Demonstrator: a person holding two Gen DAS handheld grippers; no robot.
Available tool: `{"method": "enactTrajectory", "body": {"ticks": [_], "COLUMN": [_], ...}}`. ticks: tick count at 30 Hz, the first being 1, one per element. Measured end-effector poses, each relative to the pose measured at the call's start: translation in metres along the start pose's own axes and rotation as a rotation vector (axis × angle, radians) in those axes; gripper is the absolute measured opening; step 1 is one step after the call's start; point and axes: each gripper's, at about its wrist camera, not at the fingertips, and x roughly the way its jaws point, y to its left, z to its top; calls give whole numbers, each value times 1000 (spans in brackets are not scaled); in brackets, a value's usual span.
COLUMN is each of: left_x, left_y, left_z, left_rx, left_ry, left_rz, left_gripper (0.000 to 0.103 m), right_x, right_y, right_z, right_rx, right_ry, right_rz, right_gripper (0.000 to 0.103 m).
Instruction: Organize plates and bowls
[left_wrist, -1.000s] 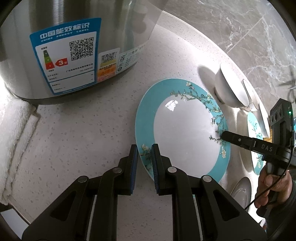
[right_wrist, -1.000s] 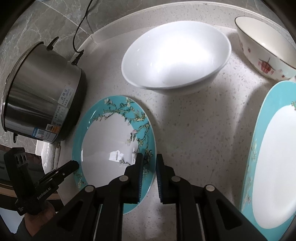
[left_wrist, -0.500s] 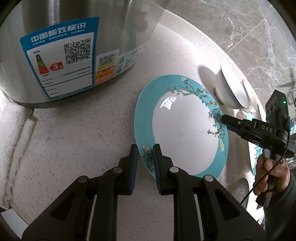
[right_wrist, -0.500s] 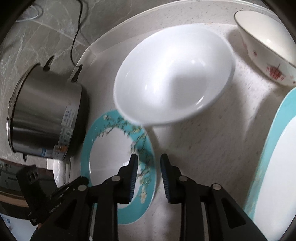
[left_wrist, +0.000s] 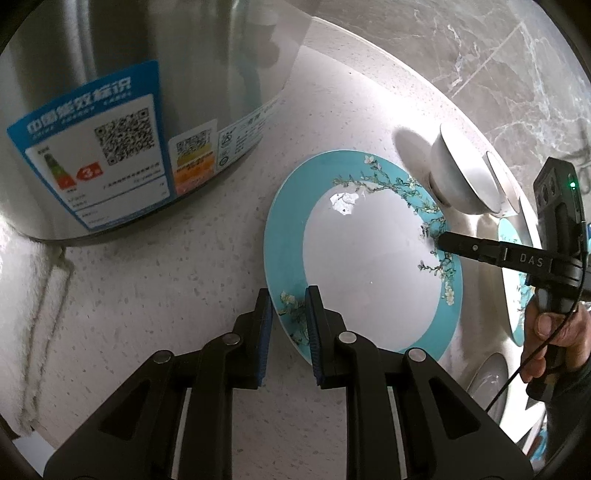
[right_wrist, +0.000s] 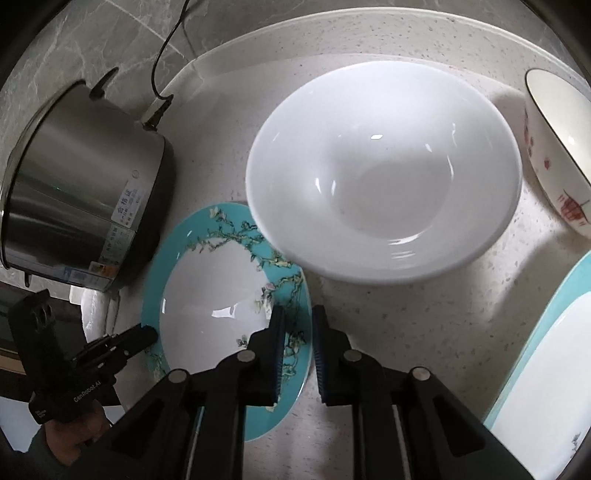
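A teal-rimmed plate with blossom branches lies on the speckled counter; it also shows in the right wrist view. My left gripper stands at its near rim with its jaws slightly apart around the edge. My right gripper is at the opposite rim, jaws slightly apart, one finger over the plate. A large white bowl stands just behind the plate. A white bowl with red marks stands at the far right.
A steel rice cooker stands close left of the plate, its cord running to the wall. A second teal-rimmed plate lies at the right. A white cloth lies at the counter's left edge.
My right gripper opened a little and drew back toward the plate's rim after swinging near the white bowl. My left gripper widened slightly at the plate's near edge.
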Motion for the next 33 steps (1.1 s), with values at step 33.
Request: {"method": "enactTrajectory", "body": {"ticks": [33], "left_x": [-76], "left_y": [-77], "left_z": [-64], "left_rx": [244], "left_ry": [50], "left_rz": [-134], "left_gripper": [16], "right_x": [-115], "right_y": [-4], "right_z": [-126], "right_rx": [151], "right_ry": [-167], "right_rz": [-49], "right_gripper": [14]}}
